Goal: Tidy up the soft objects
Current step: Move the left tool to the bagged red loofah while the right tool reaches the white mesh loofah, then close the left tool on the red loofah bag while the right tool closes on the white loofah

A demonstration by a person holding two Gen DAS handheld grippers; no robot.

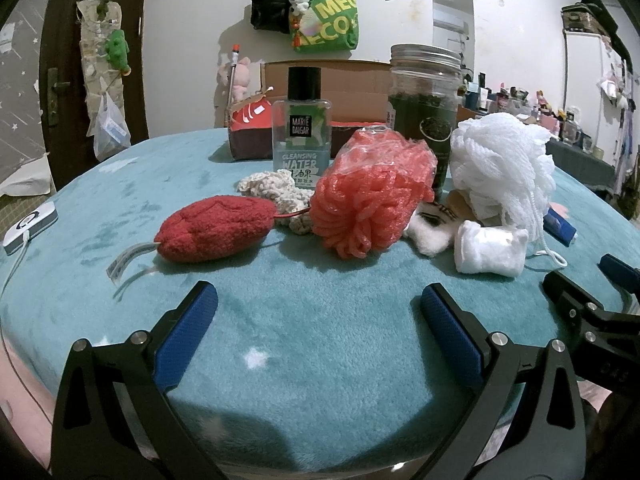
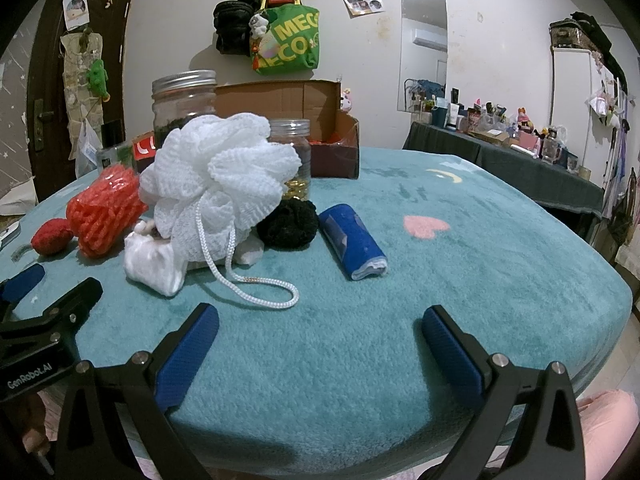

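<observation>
Soft things lie in a row on the teal blanket (image 1: 320, 340): a red plush piece (image 1: 216, 227), a cream crocheted piece (image 1: 276, 190), an orange mesh puff (image 1: 372, 196), a white mesh puff (image 1: 504, 164) and a rolled white cloth (image 1: 490, 248). The right wrist view also shows the white puff (image 2: 220, 176), the white cloth (image 2: 154, 262), a black fuzzy ball (image 2: 288, 222) and a rolled blue cloth (image 2: 352, 240). My left gripper (image 1: 318, 310) is open and empty in front of the orange puff. My right gripper (image 2: 318, 326) is open and empty in front of the blue cloth.
A cleansing water bottle (image 1: 302, 128) and a lidded jar of green stuff (image 1: 424, 108) stand behind the soft things. A small jar (image 2: 294, 156) stands behind the white puff. An open cardboard box (image 2: 320, 132) sits at the back. A white device (image 1: 30, 226) lies far left.
</observation>
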